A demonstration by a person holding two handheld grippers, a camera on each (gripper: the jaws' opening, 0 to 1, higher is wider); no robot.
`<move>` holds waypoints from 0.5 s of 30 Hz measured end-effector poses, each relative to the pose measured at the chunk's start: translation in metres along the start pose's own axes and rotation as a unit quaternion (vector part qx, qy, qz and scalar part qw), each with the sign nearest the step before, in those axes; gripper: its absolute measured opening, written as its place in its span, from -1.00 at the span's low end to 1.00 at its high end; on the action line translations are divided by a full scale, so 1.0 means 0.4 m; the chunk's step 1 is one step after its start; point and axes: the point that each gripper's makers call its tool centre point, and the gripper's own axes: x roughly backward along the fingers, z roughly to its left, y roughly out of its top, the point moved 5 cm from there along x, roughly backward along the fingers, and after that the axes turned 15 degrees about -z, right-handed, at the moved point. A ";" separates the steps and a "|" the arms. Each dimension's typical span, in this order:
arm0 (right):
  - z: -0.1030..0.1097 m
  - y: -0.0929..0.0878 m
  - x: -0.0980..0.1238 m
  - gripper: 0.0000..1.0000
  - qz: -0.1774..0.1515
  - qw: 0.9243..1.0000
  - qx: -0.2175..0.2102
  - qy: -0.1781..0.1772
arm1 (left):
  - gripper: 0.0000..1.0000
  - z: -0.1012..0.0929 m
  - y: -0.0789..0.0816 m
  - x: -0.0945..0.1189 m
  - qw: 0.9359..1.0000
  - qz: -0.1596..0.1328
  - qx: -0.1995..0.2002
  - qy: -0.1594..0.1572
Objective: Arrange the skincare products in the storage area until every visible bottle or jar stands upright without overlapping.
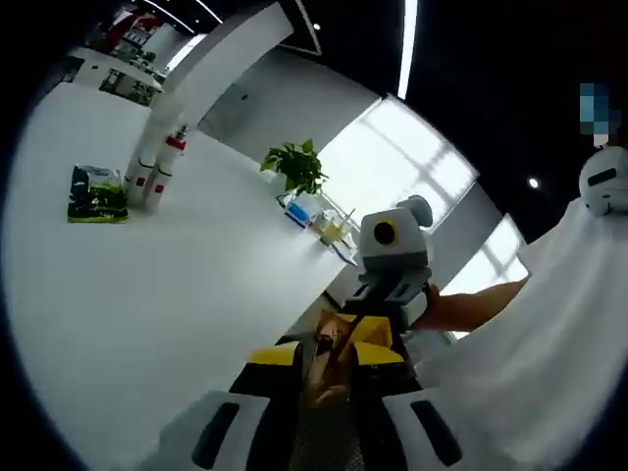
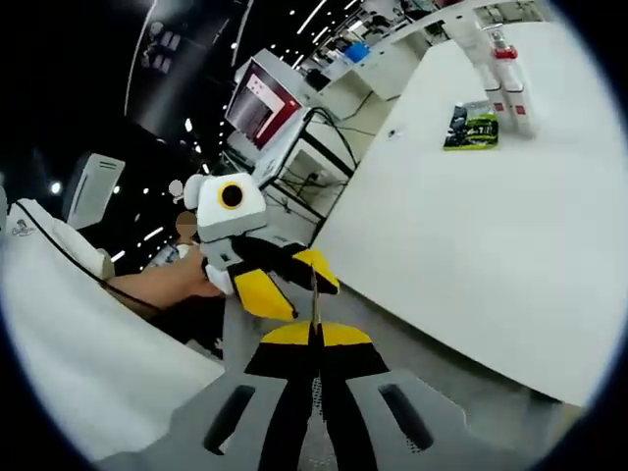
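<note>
Two white bottles with red caps point(image 1: 157, 167) stand upright at the far side of the white table point(image 1: 147, 294), with a green packet point(image 1: 96, 193) lying beside them. The right gripper view has the same bottles point(image 2: 510, 88) and packet point(image 2: 471, 126) at its upper right. Both grippers hang off the table's edge, far from the bottles. My left gripper point(image 1: 329, 355) has its yellow-tipped jaws apart. My right gripper point(image 2: 314, 334) is shut, with nothing held. It faces the left gripper point(image 2: 289, 280) and its tips reach between those spread jaws. In the left gripper view the right gripper point(image 1: 343, 332) comes in nose to nose.
A potted plant point(image 1: 294, 165), a blue box point(image 1: 299, 211) and a glass point(image 1: 334, 231) sit near the table's far edge. A person's hand point(image 2: 162, 280) and white sleeve point(image 1: 549, 324) hold the grippers. Beyond the table stands a monitor point(image 2: 265, 103) with cables.
</note>
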 end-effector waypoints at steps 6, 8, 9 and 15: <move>0.027 -0.007 0.009 -1.00 0.010 0.999 -0.003 0.036 | -0.42 -0.034 -0.019 -0.003 1.000 0.018 0.014 0.001; 0.036 -0.010 0.014 -1.00 0.012 0.999 -0.001 0.044 | -0.49 -0.048 -0.022 -0.005 0.999 0.012 0.030 -0.004; 0.041 -0.011 0.017 -1.00 0.012 0.999 0.000 0.049 | -0.58 -0.056 -0.025 -0.004 0.999 0.008 0.043 -0.004; 0.058 -0.011 0.024 -1.00 0.013 0.997 0.012 0.073 | -0.74 -0.072 -0.028 -0.004 0.999 0.000 0.044 0.002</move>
